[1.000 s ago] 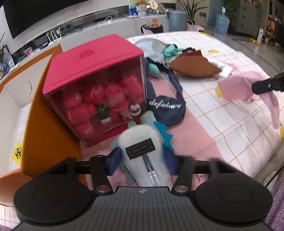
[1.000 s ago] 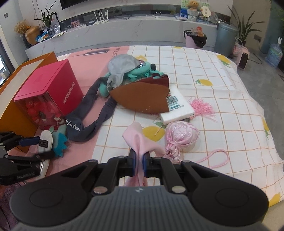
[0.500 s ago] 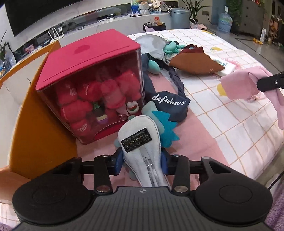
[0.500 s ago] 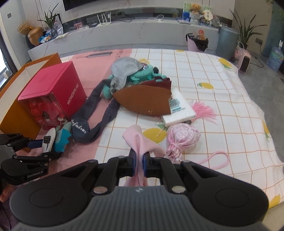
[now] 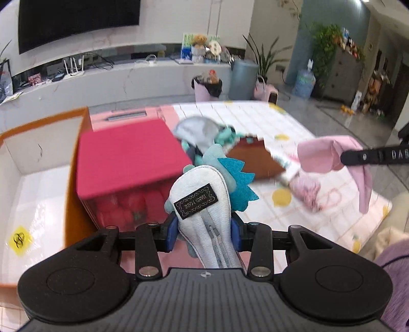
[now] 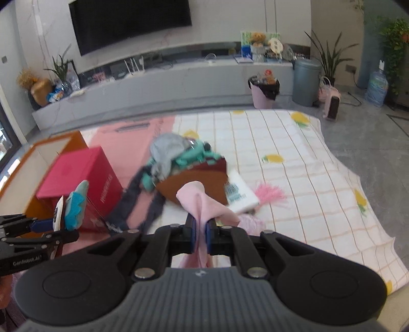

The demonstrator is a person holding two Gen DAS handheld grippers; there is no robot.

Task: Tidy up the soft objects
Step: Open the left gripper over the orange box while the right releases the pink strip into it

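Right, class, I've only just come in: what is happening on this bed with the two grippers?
A person is sorting soft things with two handheld grippers. The left gripper is shut on a white and blue plush toy, held up in front of the red box. The right gripper is shut on a pink cloth, lifted above the checked sheet. An orange box stands open at the left.

A black television [image 6: 130,24] hangs above a long grey counter [image 6: 163,76].
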